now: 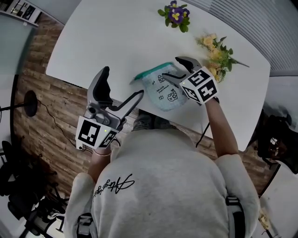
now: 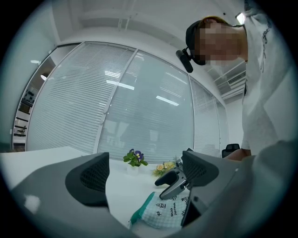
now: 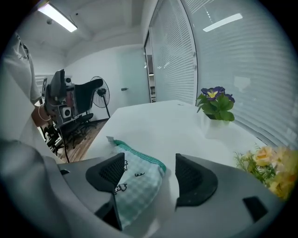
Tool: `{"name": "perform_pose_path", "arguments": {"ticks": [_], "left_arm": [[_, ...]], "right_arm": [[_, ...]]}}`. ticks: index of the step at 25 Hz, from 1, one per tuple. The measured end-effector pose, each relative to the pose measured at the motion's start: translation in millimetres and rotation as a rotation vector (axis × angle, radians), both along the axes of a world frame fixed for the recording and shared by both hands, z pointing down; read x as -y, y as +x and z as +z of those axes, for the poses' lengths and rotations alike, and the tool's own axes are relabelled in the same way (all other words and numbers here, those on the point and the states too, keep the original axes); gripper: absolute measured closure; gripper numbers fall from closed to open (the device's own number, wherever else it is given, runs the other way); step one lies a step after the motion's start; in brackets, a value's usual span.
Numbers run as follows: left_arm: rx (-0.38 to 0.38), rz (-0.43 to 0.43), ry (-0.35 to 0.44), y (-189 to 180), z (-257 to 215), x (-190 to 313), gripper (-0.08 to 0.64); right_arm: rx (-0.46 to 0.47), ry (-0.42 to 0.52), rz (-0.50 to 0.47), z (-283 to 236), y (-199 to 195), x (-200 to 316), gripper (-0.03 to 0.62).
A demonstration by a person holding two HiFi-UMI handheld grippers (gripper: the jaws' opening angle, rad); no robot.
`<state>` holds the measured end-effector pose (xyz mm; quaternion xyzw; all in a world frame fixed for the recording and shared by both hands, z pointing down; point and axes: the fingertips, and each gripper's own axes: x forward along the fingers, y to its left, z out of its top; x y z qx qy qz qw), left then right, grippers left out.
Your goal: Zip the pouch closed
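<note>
Counter: a white counter filled the upper half of the head view, with wood flooring below its near edge.
Left hand-held gripper: the left hand-held gripper hung off the counter's near edge, close to the person's body and pointing about level. Its jaws stood wide apart with nothing between them. Its own view looked past the pads towards the pouch, well short of it.
Right hand-held gripper: the right hand-held gripper was tilted down over the pouch's right end. Its jaws were well apart. In its own view the cloth lay under and between the pads, but neither pad pressed on it, so it held nothing.
Pouch: a pale green checked pouch with small printed figures lay flat on the counter near the front edge, just ahead of the person.
Flowers: a purple-flowered plant stood at the far side; a yellow posy lay just right of the pouch.
Zip: a teal zip band ran along the pouch's far edge to a pale tab at its left end. Whether the teeth were joined could not be told.
Progress: early, by my reading. Neither hand-held gripper had hold of the pouch or the tab. Bracing the pouch, gripping the pull and drawing it along all appeared still to do.
</note>
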<state>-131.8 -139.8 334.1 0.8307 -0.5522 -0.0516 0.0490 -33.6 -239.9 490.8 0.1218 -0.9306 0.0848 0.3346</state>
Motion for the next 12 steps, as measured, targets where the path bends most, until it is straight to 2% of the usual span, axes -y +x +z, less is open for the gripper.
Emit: {"name": "perform_pose_path", "arguments": {"ticks": [12], "left_arm": [[0.0, -0.032, 0.003, -4.1, -4.5, -6.7, 0.086]], "right_arm": [[-0.065, -0.037, -0.019, 19.9, -5.7, 1.0, 0.298]]}}
